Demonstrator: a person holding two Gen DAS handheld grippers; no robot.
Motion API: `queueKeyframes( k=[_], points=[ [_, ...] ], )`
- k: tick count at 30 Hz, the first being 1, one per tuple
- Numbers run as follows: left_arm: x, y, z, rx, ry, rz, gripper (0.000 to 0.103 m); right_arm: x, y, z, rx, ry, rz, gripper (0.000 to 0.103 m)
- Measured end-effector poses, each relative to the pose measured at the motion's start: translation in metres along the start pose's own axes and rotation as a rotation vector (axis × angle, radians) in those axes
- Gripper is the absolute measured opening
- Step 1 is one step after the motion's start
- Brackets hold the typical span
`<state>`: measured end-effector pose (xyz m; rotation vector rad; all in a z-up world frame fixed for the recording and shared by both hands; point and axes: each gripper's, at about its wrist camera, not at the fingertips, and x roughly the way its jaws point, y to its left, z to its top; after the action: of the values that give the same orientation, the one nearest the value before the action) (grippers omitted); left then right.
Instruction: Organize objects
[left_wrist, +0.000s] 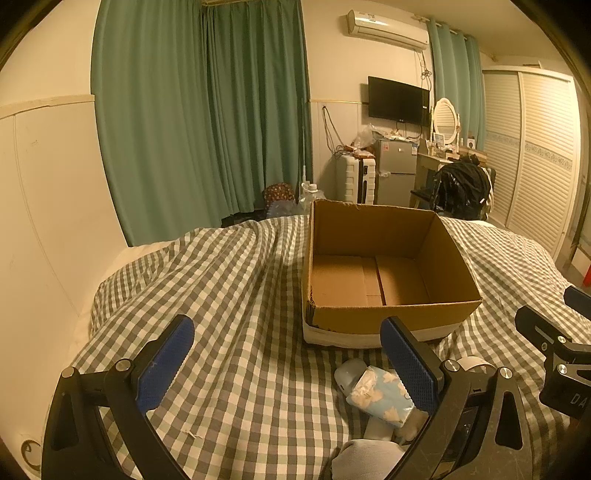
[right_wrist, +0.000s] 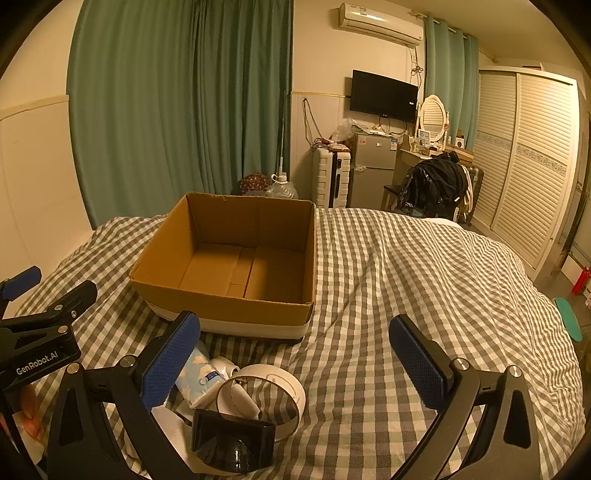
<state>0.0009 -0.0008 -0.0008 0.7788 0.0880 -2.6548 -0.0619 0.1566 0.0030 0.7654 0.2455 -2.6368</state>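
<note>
Left tool (left_wrist: 286, 363) gapes, holding nothing; right tool (right_wrist: 295, 356) likewise; cardboard box (left_wrist: 388, 317) sits bare inside.

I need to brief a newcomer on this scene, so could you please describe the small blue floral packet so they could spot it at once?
Start at the open cardboard box on the checked bedspread. Just in front of its near wall lies a small pile of items. The packet is the soft one in that pile, pale blue with cream flower shapes, unlike the plain white ring and the glossy black holder beside it.
</note>
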Motion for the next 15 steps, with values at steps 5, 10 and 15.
queueKeyframes(
  k=[5,10,15],
  points=[
    [-0.0002,-0.0007,-0.0006,-0.003,0.002,-0.002,0.103,0.0001,0.0004,0.0002,0.000,0.000,-0.001,0.103],
    [-0.0003,-0.0024,-0.0028,0.001,0.005,-0.007,0.103,-0.0014,0.0022,0.0003,-0.002,-0.009,-0.004,0.103],
    [-0.0013,-0.0017,-0.0027,-0.007,0.005,0.002,0.103,-0.0037,0.0021,0.0013,0.000,-0.017,-0.004,0.103]
  ],
)
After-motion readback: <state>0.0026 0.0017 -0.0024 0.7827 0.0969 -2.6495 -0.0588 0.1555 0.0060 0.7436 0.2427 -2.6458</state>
